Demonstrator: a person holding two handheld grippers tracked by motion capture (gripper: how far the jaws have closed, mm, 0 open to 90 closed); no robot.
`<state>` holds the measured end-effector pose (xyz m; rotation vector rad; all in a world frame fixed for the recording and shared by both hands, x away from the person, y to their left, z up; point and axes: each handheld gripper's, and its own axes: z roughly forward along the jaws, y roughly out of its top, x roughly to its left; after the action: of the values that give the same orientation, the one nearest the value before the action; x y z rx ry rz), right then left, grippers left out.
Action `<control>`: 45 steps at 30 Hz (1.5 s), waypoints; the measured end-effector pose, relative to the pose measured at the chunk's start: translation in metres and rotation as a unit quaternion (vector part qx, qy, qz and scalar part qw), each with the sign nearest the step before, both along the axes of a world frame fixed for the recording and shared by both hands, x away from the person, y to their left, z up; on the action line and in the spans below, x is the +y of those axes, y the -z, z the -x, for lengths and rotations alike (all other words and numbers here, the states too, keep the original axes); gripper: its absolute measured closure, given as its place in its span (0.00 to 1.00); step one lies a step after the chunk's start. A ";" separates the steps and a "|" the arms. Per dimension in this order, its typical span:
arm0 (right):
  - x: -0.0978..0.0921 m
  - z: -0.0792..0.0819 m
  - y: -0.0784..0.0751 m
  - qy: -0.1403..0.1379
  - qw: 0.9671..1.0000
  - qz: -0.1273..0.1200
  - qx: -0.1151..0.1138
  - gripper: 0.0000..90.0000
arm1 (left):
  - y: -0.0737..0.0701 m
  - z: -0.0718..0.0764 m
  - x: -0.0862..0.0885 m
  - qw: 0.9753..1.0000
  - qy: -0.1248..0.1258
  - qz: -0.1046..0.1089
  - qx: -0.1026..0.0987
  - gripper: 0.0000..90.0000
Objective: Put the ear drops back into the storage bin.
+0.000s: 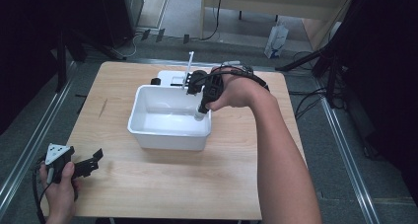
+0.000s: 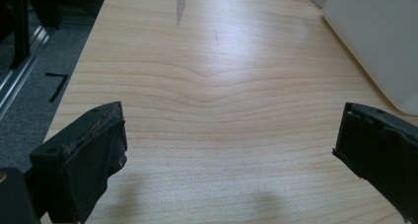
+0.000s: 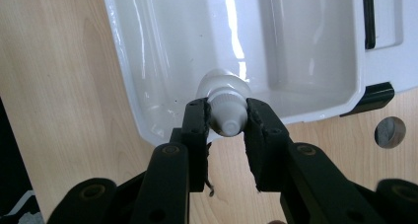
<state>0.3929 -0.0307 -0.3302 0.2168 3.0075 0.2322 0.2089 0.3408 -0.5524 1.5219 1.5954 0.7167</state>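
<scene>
Right gripper view is showing the right gripper [image 3: 227, 120] clamping a small white bottle [image 3: 226, 101] over the white tub's [image 3: 128, 81] corner; the left gripper [image 2: 231, 150] is hovering wide open above the counter [image 2: 212, 86].

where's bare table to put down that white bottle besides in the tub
Bare wood in front of the white tub, between it and the left gripper, and along its left side. It is crowded behind the tub, where the right gripper holds the white bottle.
</scene>
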 end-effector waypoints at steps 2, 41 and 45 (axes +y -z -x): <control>0.001 0.000 0.001 0.002 1.000 0.004 -0.001 0.80 | 0.000 0.000 0.000 1.000 0.000 0.001 0.000 0.00; 0.014 -0.011 0.073 -0.046 0.994 0.084 -0.044 0.80 | 0.000 0.000 0.000 1.000 -0.001 0.003 0.000 0.00; 0.014 -0.013 0.080 -0.048 0.994 0.085 -0.051 0.80 | 0.000 0.000 0.000 1.000 -0.001 0.004 0.000 0.00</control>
<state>0.4060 -0.0170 -0.4100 0.0429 2.9191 -0.0044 0.2094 0.3408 -0.5525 1.5152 1.5988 0.7112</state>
